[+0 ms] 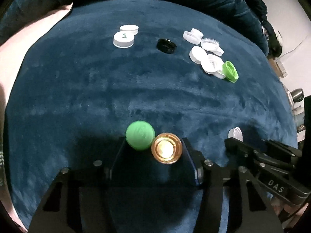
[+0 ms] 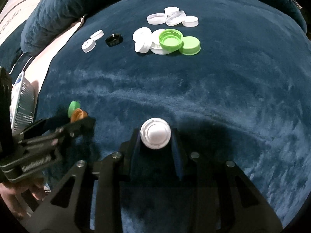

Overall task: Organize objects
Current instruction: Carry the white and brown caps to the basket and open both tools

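Observation:
My left gripper (image 1: 153,143) is shut on a green cap (image 1: 140,135) and an orange cap (image 1: 166,150), side by side between its fingers, above the blue velvet cloth (image 1: 97,97). My right gripper (image 2: 155,136) is shut on a white cap (image 2: 155,136). That white cap also shows in the left wrist view (image 1: 235,134). The left gripper and its caps show in the right wrist view (image 2: 76,112). A heap of white caps (image 2: 143,39) with two green caps (image 2: 171,39) lies far ahead. Two white caps (image 1: 124,38) and a black cap (image 1: 166,45) lie at the far left.
More white and clear caps (image 2: 173,18) lie behind the heap. A dark blue cushion (image 2: 58,9) borders the cloth at the back left. A white perforated basket (image 2: 24,104) stands at the left edge. Pink fabric (image 1: 11,58) lies to the left.

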The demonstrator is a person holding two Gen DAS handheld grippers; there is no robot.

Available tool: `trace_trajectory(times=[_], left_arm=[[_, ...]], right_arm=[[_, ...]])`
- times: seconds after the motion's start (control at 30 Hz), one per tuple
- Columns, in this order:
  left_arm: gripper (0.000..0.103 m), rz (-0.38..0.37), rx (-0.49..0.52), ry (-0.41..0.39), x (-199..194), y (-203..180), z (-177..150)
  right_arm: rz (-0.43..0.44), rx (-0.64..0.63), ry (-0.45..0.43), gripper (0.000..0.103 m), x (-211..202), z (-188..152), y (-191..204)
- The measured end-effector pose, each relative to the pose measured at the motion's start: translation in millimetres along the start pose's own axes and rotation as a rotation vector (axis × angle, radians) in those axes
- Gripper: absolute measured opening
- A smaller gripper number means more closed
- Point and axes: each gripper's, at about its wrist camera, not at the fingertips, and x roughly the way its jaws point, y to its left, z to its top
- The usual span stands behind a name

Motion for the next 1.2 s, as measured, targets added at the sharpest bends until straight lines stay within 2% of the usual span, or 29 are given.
trace_trajectory(times=[0.03,0.07,0.27,0.47,0.6,0.7,0.77,0.9,1.0,1.1,1.2], left_arm=[[0.045,-0.011,-0.008,-0.004,-3.4,1.9,-0.1],[0.027,-0.013,-0.006,-0.005,-6.8,3.0,-0.9],[0.027,-0.015,-0.001,-0.025,-21.8,3.6,-3.9],[0.027,-0.019,-0.047,-0.028,-32.1,15.8,-7.9],[0.027,-0.017,-0.053,-0.11,-67.6,19.8,-4.6],[0.027,-0.009,-0.096,-0.184,-103.6,39.1,0.4],[0.027,0.013,-0.132,-0.227,-125.2,56.9,4.0],[0.027,0.079,-0.265,-0.339,-182.1,118.9,7.1],[0.027,0.148,-0.38,-0.407,-215.7,172.0,7.8],[0.027,0.193,-0.517,-0.46,-240.5,224.7,5.8],[0.027,0.206,-0.591,-0.47,-247.8,255.4,5.3]], right_arm=[[-0.002,-0.002,0.0,0.031,0.2,0.6,0.9],[0.0,-0.002,-0.002,0.031,0.3,1.3,2.0],[0.032,-0.018,-0.025,0.031,-10.8,1.7,12.6],[0.053,-0.039,-0.038,0.031,-19.7,-3.8,29.1],[0.077,-0.038,-0.037,0.031,-26.5,-10.4,37.2],[0.107,-0.083,-0.051,0.031,-34.0,-6.7,61.0],[0.142,-0.119,-0.063,0.031,-38.7,-0.2,83.4],[0.258,-0.194,-0.084,0.031,-44.4,18.6,149.6],[0.368,-0.292,-0.098,0.031,-50.4,35.3,219.4],[0.451,-0.352,-0.098,0.031,-52.5,53.8,282.2],[0.502,-0.392,-0.082,0.032,-50.2,73.3,330.2]])
